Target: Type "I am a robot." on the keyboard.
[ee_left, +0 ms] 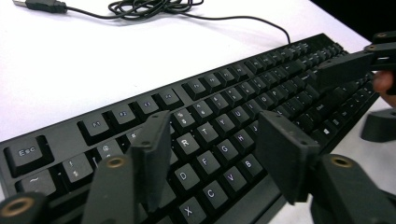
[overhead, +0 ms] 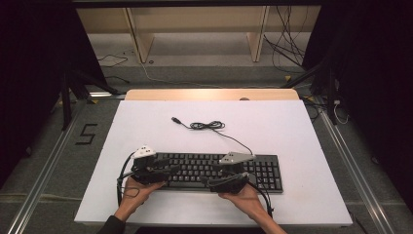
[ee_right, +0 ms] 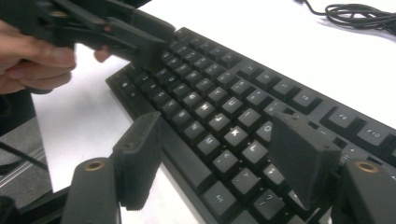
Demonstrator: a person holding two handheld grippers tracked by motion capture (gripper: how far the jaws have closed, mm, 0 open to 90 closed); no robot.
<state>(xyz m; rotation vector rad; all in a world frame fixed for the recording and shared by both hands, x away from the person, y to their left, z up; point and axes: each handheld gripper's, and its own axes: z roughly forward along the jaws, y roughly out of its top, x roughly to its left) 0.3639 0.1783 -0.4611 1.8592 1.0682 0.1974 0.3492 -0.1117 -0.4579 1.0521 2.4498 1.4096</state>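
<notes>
The full-size black plastic keyboard (overhead: 219, 170) lies flat near the white tabletop's (overhead: 292, 131) front edge, its cable (overhead: 208, 126) coiled behind it. The left gripper (ee_left: 219, 140) and right gripper (ee_right: 224, 154) hover over its two ends with jaws parted, gripping nothing — probably poised to shift it, with bare room behind and beside.

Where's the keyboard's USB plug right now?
In the high view, the USB plug lies on the white mat, beyond the keyboard, left of the coiled cable.
</notes>
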